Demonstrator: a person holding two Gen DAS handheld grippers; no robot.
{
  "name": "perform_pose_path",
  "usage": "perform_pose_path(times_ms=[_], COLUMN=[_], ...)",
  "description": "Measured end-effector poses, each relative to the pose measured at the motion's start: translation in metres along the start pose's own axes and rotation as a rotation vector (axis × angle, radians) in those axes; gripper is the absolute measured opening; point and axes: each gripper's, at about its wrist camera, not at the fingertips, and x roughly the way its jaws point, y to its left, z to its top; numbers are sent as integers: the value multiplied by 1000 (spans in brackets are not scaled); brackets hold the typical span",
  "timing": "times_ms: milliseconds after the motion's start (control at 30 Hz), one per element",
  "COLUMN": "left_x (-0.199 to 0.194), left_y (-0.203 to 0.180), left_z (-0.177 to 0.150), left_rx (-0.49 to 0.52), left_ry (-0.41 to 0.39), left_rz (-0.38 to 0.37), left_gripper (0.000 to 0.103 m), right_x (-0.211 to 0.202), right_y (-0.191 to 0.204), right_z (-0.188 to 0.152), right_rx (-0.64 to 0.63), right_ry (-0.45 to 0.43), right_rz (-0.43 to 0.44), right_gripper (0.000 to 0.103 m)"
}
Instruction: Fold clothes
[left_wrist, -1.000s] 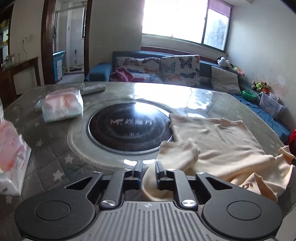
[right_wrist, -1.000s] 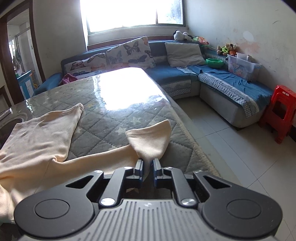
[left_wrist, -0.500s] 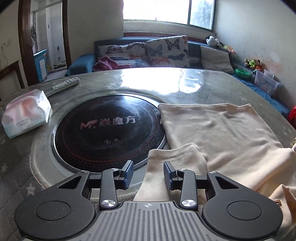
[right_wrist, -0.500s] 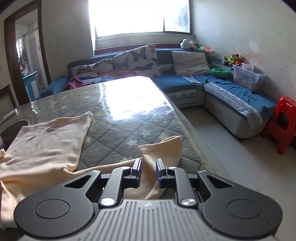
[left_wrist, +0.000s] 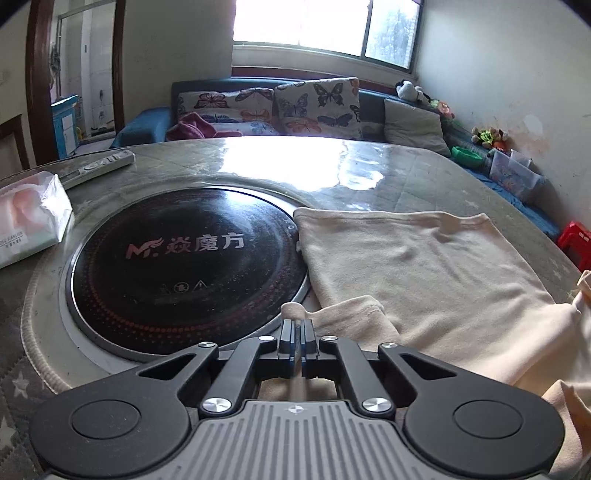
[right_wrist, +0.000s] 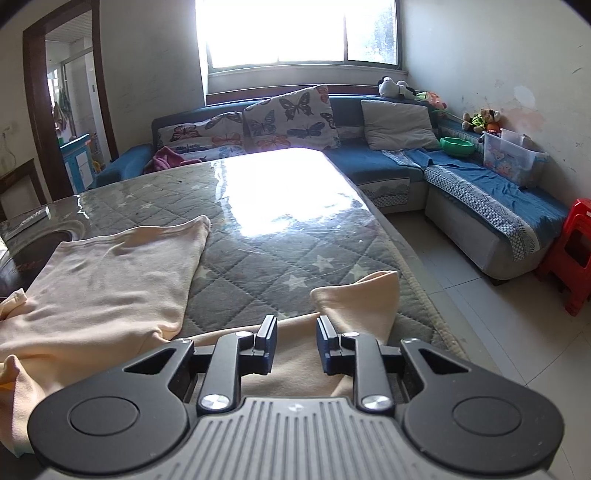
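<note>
Sunlight from the window glares off a quilted grey counter with white stars, backed by a blue sofa with butterfly cushions. Seen from the left wrist camera, the left tongs are pressed almost together on the cuff of a cream sleeve, a small bunch of cloth poking up just past the tips at 12 o'clock. That sleeve belongs to a cream long-sleeved shirt spread flat on the counter from 1 to 3 o'clock, its hem edge touching the rim of a round black induction cooktop that fills 10 to 12 o'clock. Farther out at 9 o'clock lies a tissue pack, with a remote control beyond it at 10 o'clock. In the right wrist view the right tongs stand wide apart over the other sleeve, the cloth lying between and under the fingers without being pinched, and the cuff resting at 1 o'clock near the counter's edge. A red plastic stool stands on the tiled floor at 3 o'clock.
</note>
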Motion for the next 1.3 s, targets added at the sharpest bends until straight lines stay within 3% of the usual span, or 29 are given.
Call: perform_pose_path(times_ms=[233,400,600,767,933,1067,1300], left_x=[-57,-102,-120,-116,-109,-118,-119], left_y=[29,62,98,112,107,86,17], left_z=[0,-14,-45,-65,-62,-50,-31], left_rx=[-105,-218,-300,-345,-337,-270,-84], left_ry=[-160,-234,-173,-113,-78,-109,-101], left_rz=[158,339,476,504,487,428,52], left_gripper=[2,2,2,2,7,7,8], right_x=[4,9,14,18,16,7,-13], right_y=[9,13,19,20,22,26,49], right_z=[-3,-8,-13,-17,-16,-15,-9], right_rx=[-42,-53,-85,-104,-124,-146,-218], right_ry=[14,33,56,78,81,80,110], right_rz=[29,47,63,65,69,96,287], right_gripper=[24,28,35,37,38,38,38])
